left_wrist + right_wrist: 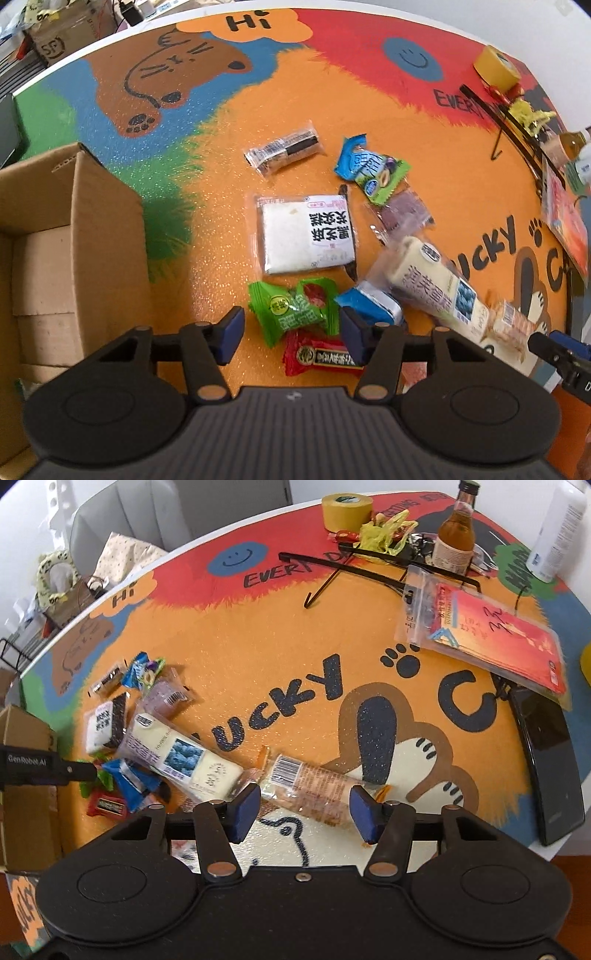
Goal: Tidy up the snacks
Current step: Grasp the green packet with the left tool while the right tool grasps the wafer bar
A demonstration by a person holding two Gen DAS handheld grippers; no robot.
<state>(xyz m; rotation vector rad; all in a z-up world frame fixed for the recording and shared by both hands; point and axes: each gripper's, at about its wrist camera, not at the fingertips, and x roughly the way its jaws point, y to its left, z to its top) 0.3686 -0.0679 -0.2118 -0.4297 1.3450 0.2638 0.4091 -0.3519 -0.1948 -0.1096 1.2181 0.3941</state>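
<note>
Several wrapped snacks lie on the colourful table mat. My left gripper (291,332) is open, its jaws on either side of a green candy packet (291,310), with a red packet (321,356) just below it and a blue packet (373,304) by the right finger. A white square cake pack (306,234) and a cream blueberry bar (432,282) lie beyond. My right gripper (304,812) is open over a clear cracker sleeve (310,786). An open cardboard box (66,236) stands at the left.
A yellow tape roll (345,511), a brown bottle (454,535), a white bottle (557,531), black wire hangers (332,572), a red booklet in plastic (495,627) and a black phone (546,760) crowd the table's far and right side.
</note>
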